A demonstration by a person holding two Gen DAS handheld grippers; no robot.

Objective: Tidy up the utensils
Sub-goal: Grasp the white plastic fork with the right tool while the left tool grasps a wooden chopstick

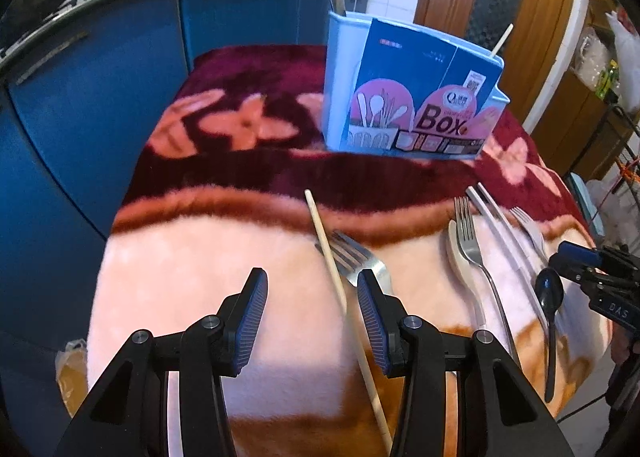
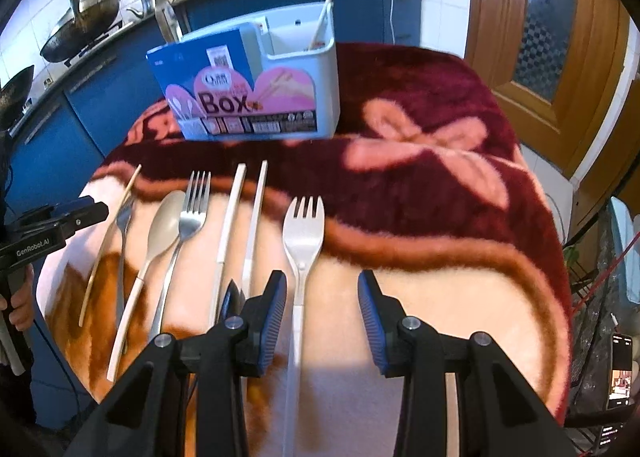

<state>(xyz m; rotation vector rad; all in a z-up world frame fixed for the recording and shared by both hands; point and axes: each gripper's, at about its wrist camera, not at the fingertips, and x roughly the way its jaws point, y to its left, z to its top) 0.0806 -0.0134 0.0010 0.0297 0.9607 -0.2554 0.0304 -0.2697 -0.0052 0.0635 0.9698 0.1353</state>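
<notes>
A light blue utensil box [image 1: 412,93] with a "Box" label stands at the back of the blanket-covered table [image 1: 192,257]; it also shows in the right wrist view [image 2: 256,89], holding one chopstick [image 2: 328,1]. My left gripper [image 1: 312,297] is open above a wooden chopstick [image 1: 332,257] that lies across a steel fork [image 1: 356,253]. My right gripper [image 2: 322,301] is open, its fingers on either side of a white fork's [image 2: 303,233] handle. To its left lie two white chopsticks [image 2: 240,225], a steel fork [image 2: 188,225] and a beige spoon [image 2: 160,233]. A black spoon [image 1: 550,297] lies at the right.
Blue kitchen cabinets [image 1: 100,77] run behind and left of the table, with woks [image 2: 80,25] and a kettle on the counter. A wooden door [image 2: 560,37] stands at the right. A phone [image 2: 620,369] sits at the far right. The table edge curves near the bottom.
</notes>
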